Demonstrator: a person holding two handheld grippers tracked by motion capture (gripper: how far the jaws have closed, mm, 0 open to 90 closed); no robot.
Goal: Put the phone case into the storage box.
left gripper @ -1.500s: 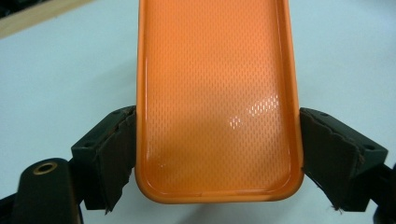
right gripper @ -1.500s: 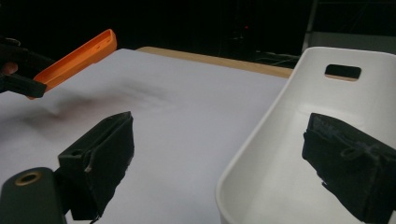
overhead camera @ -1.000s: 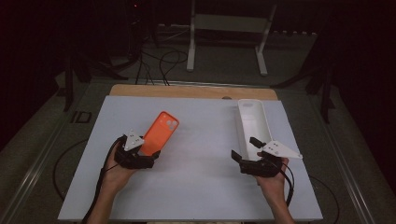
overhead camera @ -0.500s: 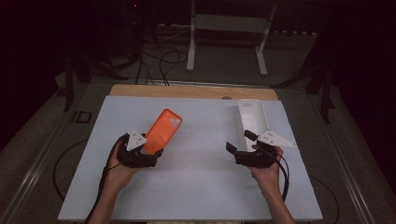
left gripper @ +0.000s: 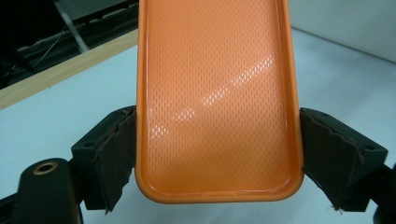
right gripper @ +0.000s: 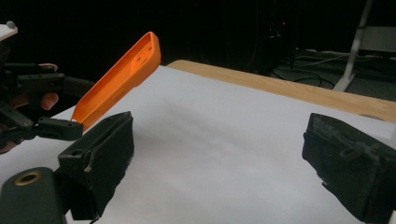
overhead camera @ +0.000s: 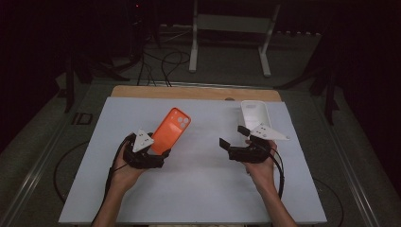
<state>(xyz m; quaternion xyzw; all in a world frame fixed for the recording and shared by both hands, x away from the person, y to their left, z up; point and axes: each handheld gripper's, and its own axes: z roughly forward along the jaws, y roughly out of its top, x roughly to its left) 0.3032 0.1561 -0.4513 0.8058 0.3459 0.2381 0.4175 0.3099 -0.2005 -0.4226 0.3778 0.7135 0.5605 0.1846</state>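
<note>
An orange phone case (overhead camera: 172, 127) is tilted up off the white tabletop (overhead camera: 208, 189), its lower end clamped in my left gripper (overhead camera: 157, 154). In the left gripper view the case's dimpled inner side (left gripper: 217, 93) sits between the two black jaws, which press on its long edges; the left gripper (left gripper: 217, 158) is shut on it. My right gripper (overhead camera: 233, 137) is turned toward the left with its jaws wide apart and nothing between them. The right gripper view shows this gripper (right gripper: 219, 158) facing the raised orange case (right gripper: 122, 77). A white phone case (overhead camera: 254, 112) lies just behind the right gripper.
A wooden strip (overhead camera: 189, 92) runs along the table's far edge. Beyond it are a white stand (overhead camera: 231, 28) and floor cables (overhead camera: 165, 61). Bare white tabletop lies between the two grippers.
My right gripper has swung left and forward, away from the white case, and now points at the orange case. The left gripper and orange case have barely moved.
</note>
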